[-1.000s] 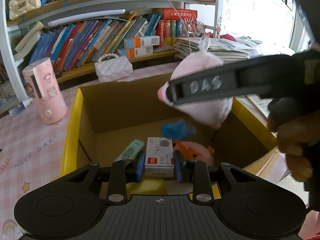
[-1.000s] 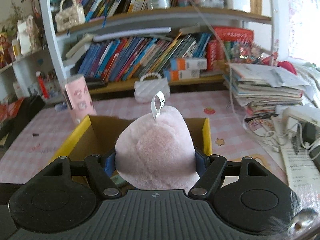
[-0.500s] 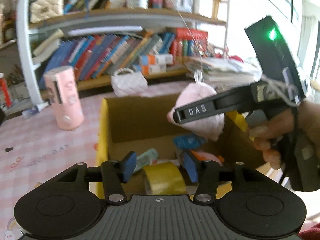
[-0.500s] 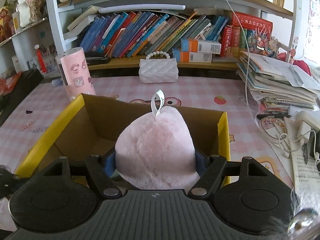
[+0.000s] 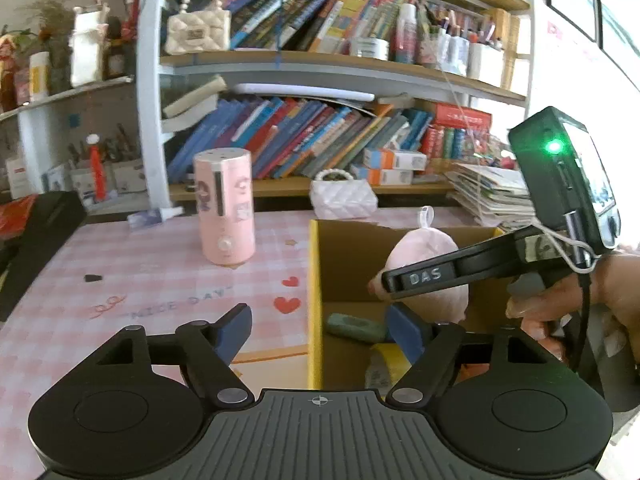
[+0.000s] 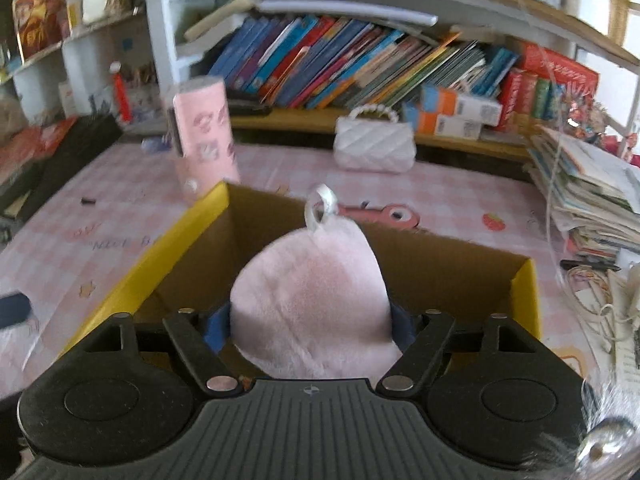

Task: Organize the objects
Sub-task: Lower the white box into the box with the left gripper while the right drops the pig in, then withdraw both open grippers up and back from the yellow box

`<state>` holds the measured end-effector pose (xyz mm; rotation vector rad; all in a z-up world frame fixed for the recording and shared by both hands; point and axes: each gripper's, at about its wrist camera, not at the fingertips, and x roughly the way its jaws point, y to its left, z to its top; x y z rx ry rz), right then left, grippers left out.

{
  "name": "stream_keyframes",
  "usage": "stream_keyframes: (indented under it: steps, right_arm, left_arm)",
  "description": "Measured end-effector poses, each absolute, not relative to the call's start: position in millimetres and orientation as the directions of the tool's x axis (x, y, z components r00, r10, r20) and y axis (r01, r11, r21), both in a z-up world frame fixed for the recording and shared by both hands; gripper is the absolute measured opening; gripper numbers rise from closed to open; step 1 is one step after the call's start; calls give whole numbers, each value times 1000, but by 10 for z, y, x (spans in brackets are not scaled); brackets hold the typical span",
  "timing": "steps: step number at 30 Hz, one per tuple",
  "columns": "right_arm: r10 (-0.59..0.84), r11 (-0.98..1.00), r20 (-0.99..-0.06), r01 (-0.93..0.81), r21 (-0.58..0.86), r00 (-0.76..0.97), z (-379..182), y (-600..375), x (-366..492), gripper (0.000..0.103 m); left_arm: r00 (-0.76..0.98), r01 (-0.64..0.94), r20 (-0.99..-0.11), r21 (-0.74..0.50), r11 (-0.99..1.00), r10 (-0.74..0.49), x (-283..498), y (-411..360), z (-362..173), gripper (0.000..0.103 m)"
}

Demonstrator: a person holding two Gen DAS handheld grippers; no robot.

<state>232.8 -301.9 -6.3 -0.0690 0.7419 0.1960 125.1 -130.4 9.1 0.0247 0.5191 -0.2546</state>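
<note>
2 grippers at the cardboard box (image 6: 524, 280): loading partly done.
Right gripper (image 6: 310, 322) clamps pink plush (image 6: 308, 292) above it, unreleased; left gripper (image 5: 320, 330) jaws apart, empty.

pink plush toy (image 6: 308, 300) | fluffy, white loop up | above open cardboard box (image 6: 184, 236)

"DAS" on right tongs (image 5: 424, 278); "NICE DAY" on tablecloth (image 5: 120, 264)

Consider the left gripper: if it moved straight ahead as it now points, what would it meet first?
Probably the yellow edge of the cardboard box, which lies between the open left gripper's jaws; depth is unclear.
</note>
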Motion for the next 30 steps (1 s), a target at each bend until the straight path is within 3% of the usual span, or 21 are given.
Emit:
stream_keyframes:
  steps: [5,21,30]
  right_arm:
    - [172,980,-660,-193,41,731,-35,-3045,2290,85]
    - [107,991,-551,-44,126,828,199,-2879,1279,86]
    - [2,997,-544,39,65,839,103,-2455,616,89]
  left_arm:
    - [847,204,-497,-28,979,-191,1186,-1242,76,83]
    - [864,55,-500,-3,999,-49,804,-856,86,96]
    - [870,44,-492,-8,999,-42,495,-591,116,99]
